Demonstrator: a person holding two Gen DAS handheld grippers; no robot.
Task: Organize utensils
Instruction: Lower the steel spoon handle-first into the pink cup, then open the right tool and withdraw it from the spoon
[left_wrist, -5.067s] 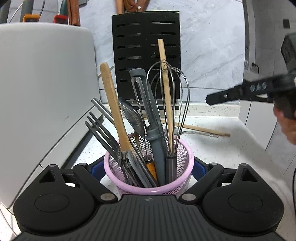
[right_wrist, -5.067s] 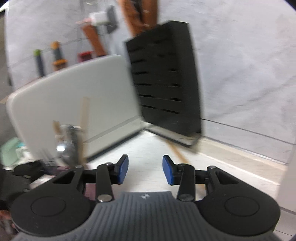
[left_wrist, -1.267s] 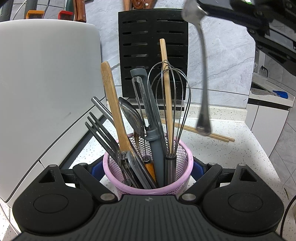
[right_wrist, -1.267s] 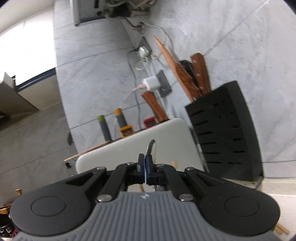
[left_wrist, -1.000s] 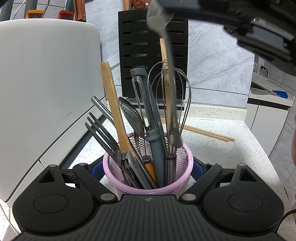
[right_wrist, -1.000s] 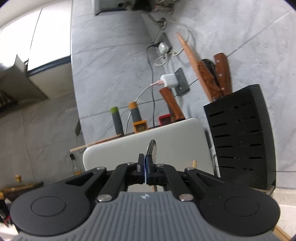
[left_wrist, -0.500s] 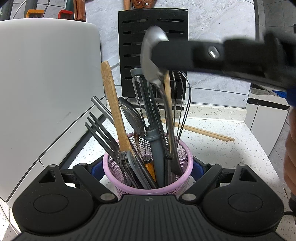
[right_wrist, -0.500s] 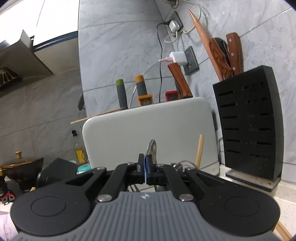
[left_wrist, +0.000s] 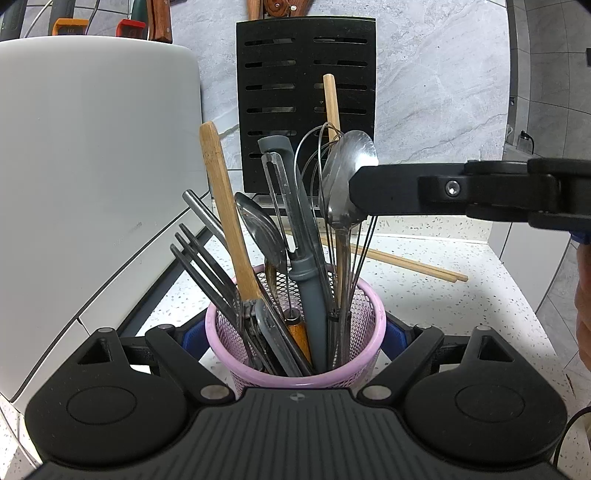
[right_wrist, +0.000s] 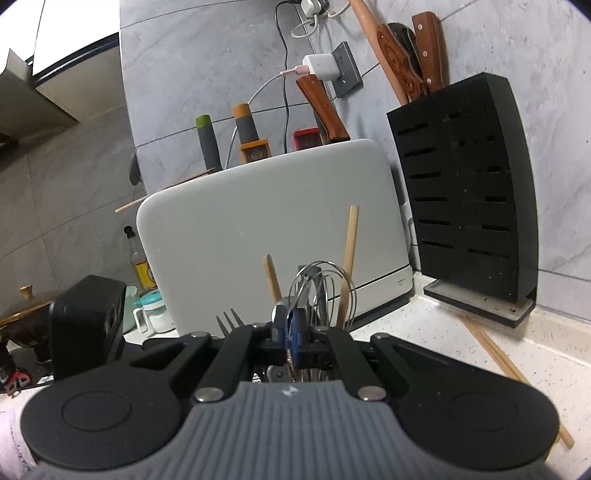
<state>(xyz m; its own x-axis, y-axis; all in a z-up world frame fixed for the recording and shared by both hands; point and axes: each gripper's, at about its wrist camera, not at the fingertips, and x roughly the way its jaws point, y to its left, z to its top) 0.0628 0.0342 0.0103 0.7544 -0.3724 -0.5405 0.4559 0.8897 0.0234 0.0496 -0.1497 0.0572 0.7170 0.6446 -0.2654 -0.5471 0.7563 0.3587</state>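
Observation:
A pink mesh utensil cup (left_wrist: 364, 308) stands on the speckled counter, and my left gripper (left_wrist: 295, 332) is shut on it, one blue pad on each side. Forks, a wooden spatula, a spoon, a grey peeler (left_wrist: 295, 221), a whisk (left_wrist: 354, 258) and a chopstick stand in it. My right gripper (left_wrist: 356, 192) reaches in from the right, shut on the bowl of a metal spoon (left_wrist: 343, 173). The spoon's handle hangs down into the cup beside the whisk. In the right wrist view the right gripper (right_wrist: 291, 332) pinches the spoon's edge (right_wrist: 277, 315) above the cup's utensils.
A black knife block (left_wrist: 306, 92) (right_wrist: 461, 203) stands against the marble wall behind the cup. A large white appliance (left_wrist: 92, 166) (right_wrist: 273, 221) fills the left. Two wooden chopsticks (left_wrist: 406, 262) (right_wrist: 498, 362) lie on the counter to the right. A person's hand (left_wrist: 583, 314) shows at the right edge.
My right gripper has come down over the cup with the spoon, and the spoon's handle now sits deeper among the utensils. My left gripper and the cup have stayed put.

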